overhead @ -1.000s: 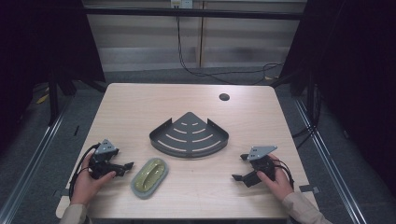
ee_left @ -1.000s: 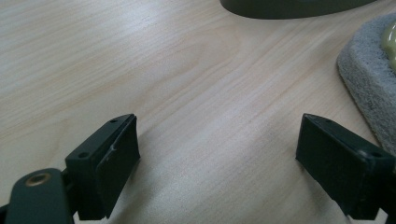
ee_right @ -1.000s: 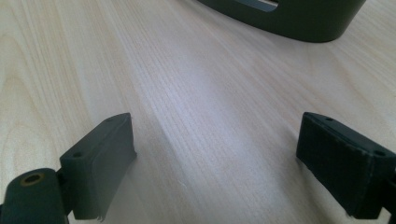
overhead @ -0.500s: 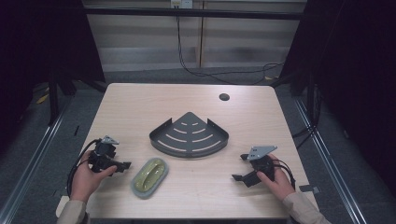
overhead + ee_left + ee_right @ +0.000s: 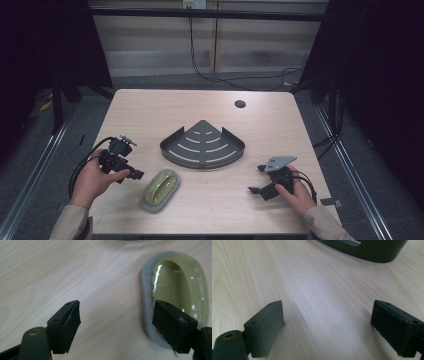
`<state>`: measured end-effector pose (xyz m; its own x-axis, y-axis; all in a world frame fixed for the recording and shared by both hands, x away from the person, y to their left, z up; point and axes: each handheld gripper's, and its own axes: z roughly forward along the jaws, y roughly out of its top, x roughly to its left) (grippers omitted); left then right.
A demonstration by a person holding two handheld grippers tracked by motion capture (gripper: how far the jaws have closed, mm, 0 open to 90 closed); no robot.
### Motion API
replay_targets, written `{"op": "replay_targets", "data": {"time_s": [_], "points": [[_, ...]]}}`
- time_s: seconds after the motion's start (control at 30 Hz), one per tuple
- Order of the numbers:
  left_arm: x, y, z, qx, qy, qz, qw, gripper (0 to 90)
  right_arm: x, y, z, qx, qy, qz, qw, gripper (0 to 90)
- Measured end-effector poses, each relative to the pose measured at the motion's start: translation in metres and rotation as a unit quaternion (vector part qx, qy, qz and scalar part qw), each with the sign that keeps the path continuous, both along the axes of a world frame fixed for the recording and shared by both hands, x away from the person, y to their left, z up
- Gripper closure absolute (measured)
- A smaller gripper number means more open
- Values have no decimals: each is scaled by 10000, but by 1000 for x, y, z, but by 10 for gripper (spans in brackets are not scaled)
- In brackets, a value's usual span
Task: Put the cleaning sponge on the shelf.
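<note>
My left gripper (image 5: 116,322) gapes wide just beside the oval olive-green glazed dish (image 5: 175,290), lower left of the frame. My right gripper (image 5: 328,327) is wide too, over bare wooden desk (image 5: 312,277).

A pale wooden table (image 5: 150,107) carries a dark corner rack (image 5: 202,146) and a green dish (image 5: 160,189).

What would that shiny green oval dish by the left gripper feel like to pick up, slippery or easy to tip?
The green oval dish looks glazed, with bright glare streaks in the left gripper view, so its inside is probably slippery for the left gripper. Its grey rim looks rough, likely giving better hold. It sits low and wide on the table, so tipping or rolling seems unlikely.
</note>
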<state>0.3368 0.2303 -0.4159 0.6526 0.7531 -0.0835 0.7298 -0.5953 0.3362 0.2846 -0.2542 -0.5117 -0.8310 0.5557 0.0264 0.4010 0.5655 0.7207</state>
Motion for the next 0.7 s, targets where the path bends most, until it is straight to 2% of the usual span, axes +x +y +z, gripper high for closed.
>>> {"op": "replay_targets", "data": {"time_s": [0.13, 0.27, 0.3, 0.43, 0.7], "points": [[-2, -11, 8, -16, 108, -139, 9998, 234, 0, 0, 0, 0, -1, 0, 10000, 106], [-5, -22, 11, 47, 317, -232, 9992, 248, 0, 0, 0, 0, 1, 0, 10000, 106], [-5, -25, 12, 130, 372, -317, 9987, 253, 0, 0, 0, 0, 1, 0, 10000, 106], [-6, -33, 13, 275, 480, -310, 9980, 258, 0, 0, 0, 0, -2, 1, 10000, 106], [-7, -50, 8, 226, 747, -480, 9958, 293, 0, 0, 0, 0, -3, 2, 10000, 106]]}}
